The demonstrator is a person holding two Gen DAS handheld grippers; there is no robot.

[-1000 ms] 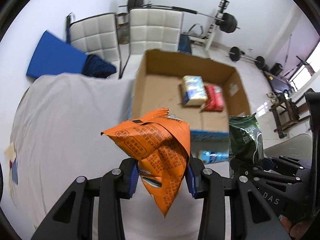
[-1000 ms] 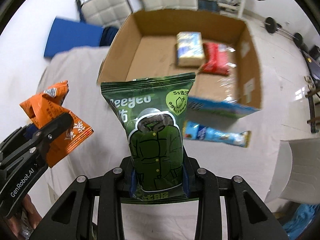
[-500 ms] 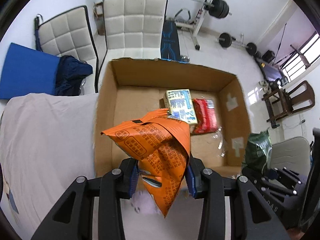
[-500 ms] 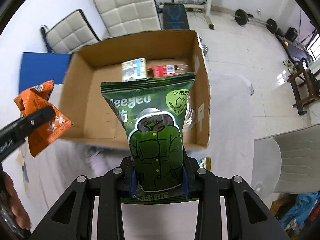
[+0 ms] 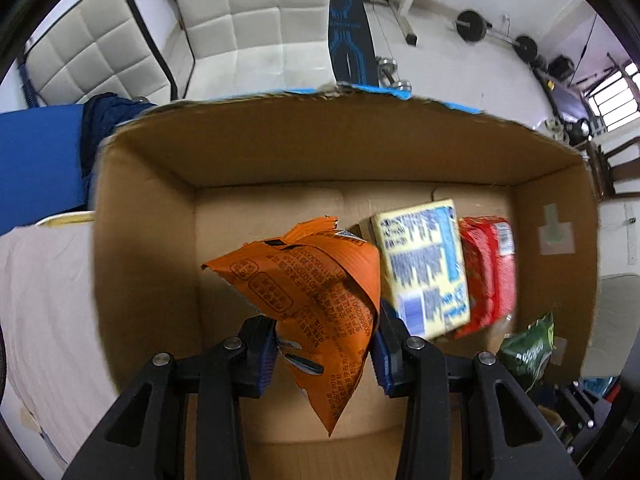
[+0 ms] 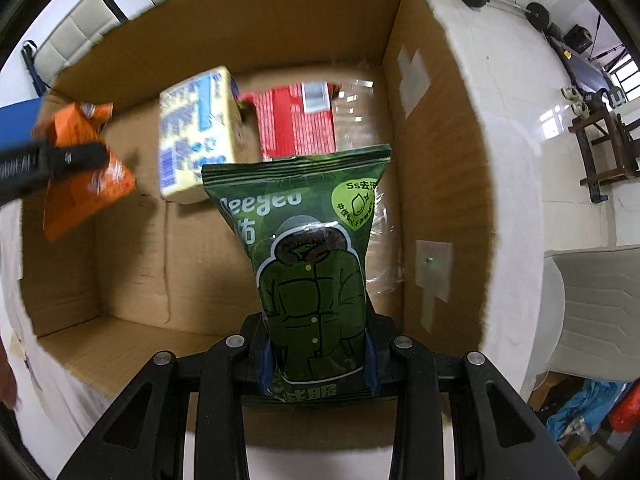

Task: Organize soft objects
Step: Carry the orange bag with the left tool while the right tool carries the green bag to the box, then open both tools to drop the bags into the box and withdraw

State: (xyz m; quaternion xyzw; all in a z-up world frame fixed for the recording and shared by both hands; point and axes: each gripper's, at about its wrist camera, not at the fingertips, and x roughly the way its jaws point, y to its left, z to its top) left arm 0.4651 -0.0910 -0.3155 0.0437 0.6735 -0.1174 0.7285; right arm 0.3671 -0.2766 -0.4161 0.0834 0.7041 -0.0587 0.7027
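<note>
Orange pouch (image 5: 320, 300) clamped in left gripper (image 5: 324, 356), green pouch (image 6: 308, 264) clamped in right gripper (image 6: 318, 360), both above cardboard box (image 5: 352, 148); yellow pack (image 5: 424, 264) and red pack (image 5: 488, 272) already inside ahead; release remaining.

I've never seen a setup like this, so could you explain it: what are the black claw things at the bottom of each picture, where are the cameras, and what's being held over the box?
There is no robot here. A person holds a two-finger clamp in each hand, and a wide-angle camera on each clamp looks forward along its fingers. One picture is from the left clamp, the other from the right. The left gripper is shut on an orange snack bag. The right gripper is shut on a green packet. Both point down into an open cardboard box. On its floor lie a yellow-and-blue pack and a red packet, side by side.
</note>
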